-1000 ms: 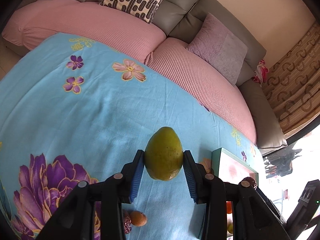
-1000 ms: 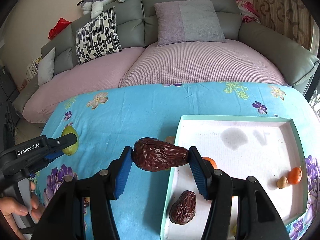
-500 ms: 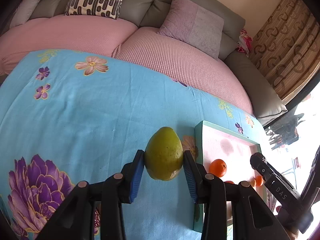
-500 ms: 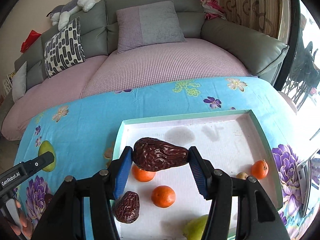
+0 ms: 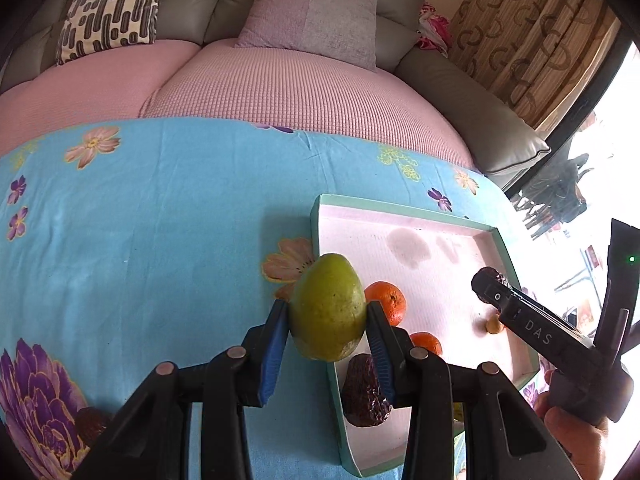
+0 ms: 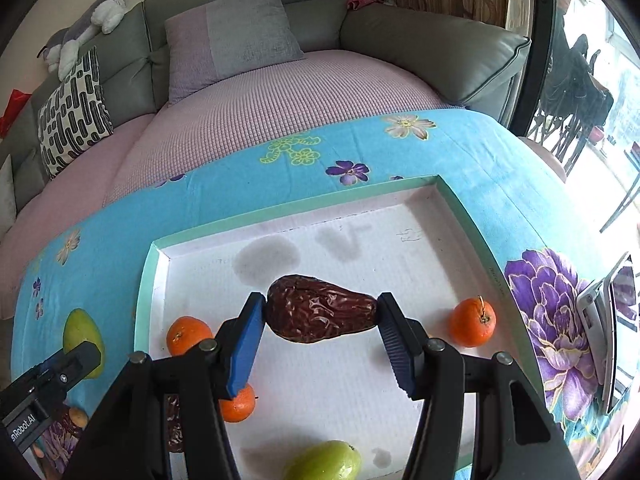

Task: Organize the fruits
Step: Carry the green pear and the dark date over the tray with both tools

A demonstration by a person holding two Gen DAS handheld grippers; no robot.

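Note:
My left gripper (image 5: 327, 320) is shut on a green mango (image 5: 328, 307) and holds it above the blue cloth, just left of the tray's left rim; the mango also shows in the right wrist view (image 6: 82, 334). My right gripper (image 6: 320, 322) is shut on a large brown date (image 6: 320, 314) above the middle of the white tray with a green rim (image 6: 280, 214). The tray holds three oranges (image 6: 473, 321), (image 6: 189, 335), (image 6: 239, 403), another date (image 5: 362, 392) and a second green mango (image 6: 325, 462).
A flowered blue cloth (image 5: 160, 220) covers the table. A pink and grey sofa with cushions (image 5: 280, 80) curves behind it. A date (image 5: 94, 420) and small fruits (image 6: 76, 416) lie on the cloth at the near left. A phone-like device (image 6: 612, 328) lies to the tray's right.
Both grippers have moved to the right. The left one with the mango has come up to the tray's left edge; the right one with the date now hangs over the tray's middle.

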